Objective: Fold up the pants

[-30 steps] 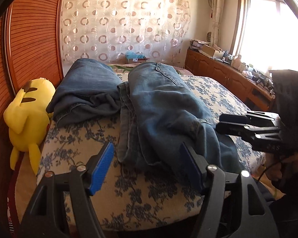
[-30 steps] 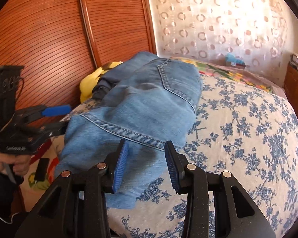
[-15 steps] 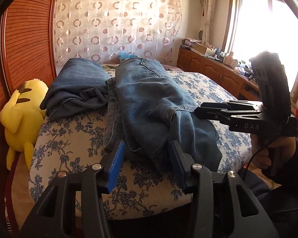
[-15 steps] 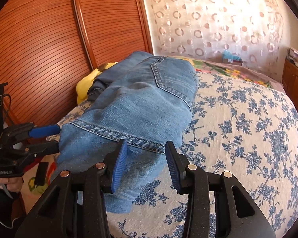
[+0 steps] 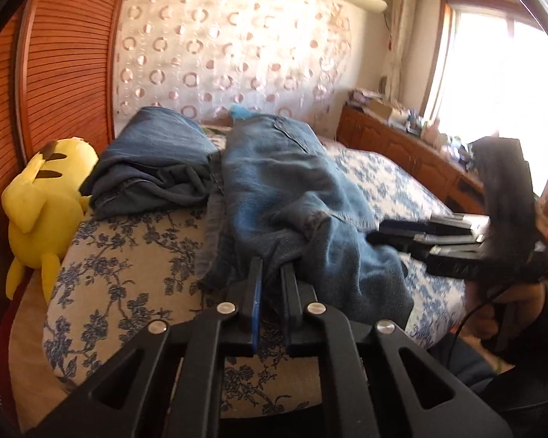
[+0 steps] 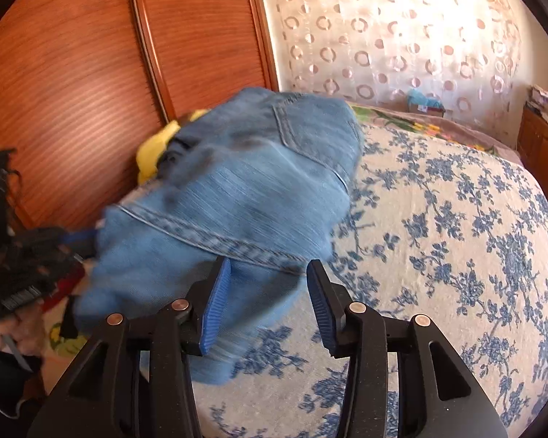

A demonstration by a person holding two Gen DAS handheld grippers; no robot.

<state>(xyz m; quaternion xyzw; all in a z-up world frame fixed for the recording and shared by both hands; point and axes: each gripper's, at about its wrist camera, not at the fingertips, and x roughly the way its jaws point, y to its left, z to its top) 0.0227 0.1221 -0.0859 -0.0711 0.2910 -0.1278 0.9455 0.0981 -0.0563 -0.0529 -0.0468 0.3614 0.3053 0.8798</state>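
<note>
While the left gripper (image 5: 272, 273) was clamped on the near hem of the jeans (image 5: 281, 182), the right gripper (image 6: 268, 288) stood with its jaws apart, the denim edge lying between the pads but not pinched. The jeans lay lengthwise on the bed (image 6: 456, 237), waistband at the far end, cuffs bunched at the near edge and partly hanging over it. A second, darker pair (image 5: 153, 168) lay folded just beside them, next to a yellow plush (image 5: 44, 197) against the wardrobe (image 6: 73, 73).

The step in hand appeared to be taking hold of both cuff ends before carrying them toward the waistband. To do it well, the right jaws needed to close on the full thickness of the hem, both layers together, at a point level with the left grip. A pinch on one layer only would likely let the leg open during the lift. Both grips should then have risen together and travelled evenly, so that the fold line stayed square. The cloth was limp and heavy; a slow carry would probably limit swing. Motion blur in the right view prevented any exact reading of the edge.
</note>
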